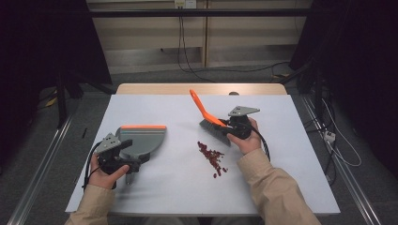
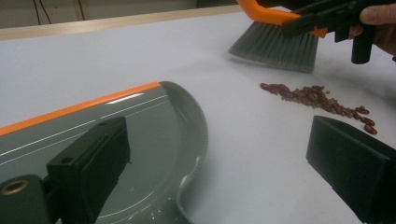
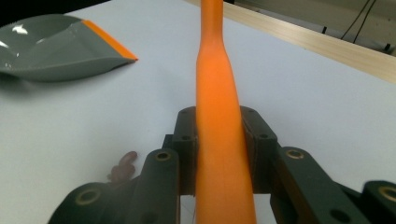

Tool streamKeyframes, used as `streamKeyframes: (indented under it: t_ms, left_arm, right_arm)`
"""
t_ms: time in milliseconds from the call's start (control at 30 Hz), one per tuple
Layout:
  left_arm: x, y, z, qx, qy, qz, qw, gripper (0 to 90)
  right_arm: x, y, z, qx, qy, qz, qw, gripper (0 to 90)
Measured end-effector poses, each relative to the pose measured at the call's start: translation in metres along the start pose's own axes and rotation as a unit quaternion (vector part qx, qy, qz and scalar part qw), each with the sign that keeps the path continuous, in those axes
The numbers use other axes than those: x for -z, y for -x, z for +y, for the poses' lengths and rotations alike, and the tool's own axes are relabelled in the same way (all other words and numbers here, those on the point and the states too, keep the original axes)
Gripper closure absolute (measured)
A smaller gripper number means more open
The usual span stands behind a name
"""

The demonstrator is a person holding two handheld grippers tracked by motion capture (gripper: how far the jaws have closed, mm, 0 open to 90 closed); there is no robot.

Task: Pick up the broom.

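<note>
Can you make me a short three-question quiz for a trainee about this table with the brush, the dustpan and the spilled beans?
1. True or false: the right gripper is shut on the orange handle of the brush.
2. Which colour is the front lip of the dustpan? A) blue B) orange C) white
3. Fill in: the red beans lie on the table between the dustpan and the ____.

Key
1. True; its jaws clamp the handle from both sides.
2. B; the pan body is grey.
3. Brush; its bristles are just behind the pile, and the left gripper is at the dustpan.
</note>
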State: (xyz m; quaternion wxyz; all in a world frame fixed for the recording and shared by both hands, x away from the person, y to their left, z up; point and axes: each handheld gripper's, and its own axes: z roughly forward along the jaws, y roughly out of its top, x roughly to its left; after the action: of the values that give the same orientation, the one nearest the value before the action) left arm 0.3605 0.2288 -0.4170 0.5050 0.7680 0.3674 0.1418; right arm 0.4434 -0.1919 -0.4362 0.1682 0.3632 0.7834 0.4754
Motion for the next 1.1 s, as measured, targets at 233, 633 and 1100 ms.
streamKeyframes:
  t_ms: [233,633,1100]
  left_arm:
    - [-0.001,0.001,0.000,0.000,0.001,0.000,1.0000,5.8]
    - [-0.001,0.001,0.000,-0.001,0.001,-0.001,1.0000,5.8]
    - [-0.001,0.003,0.000,-0.001,-0.001,-0.001,1.0000,5.8]
  right_arm:
    - [-0.003,-0.013,0.000,0.058,-0.013,0.033,0.9977,71.0]
    - [0.006,-0.029,-0.002,0.098,-0.037,0.091,0.9903,71.0]
    - [0.018,-0.042,-0.008,0.116,-0.040,0.118,0.9854,70.9]
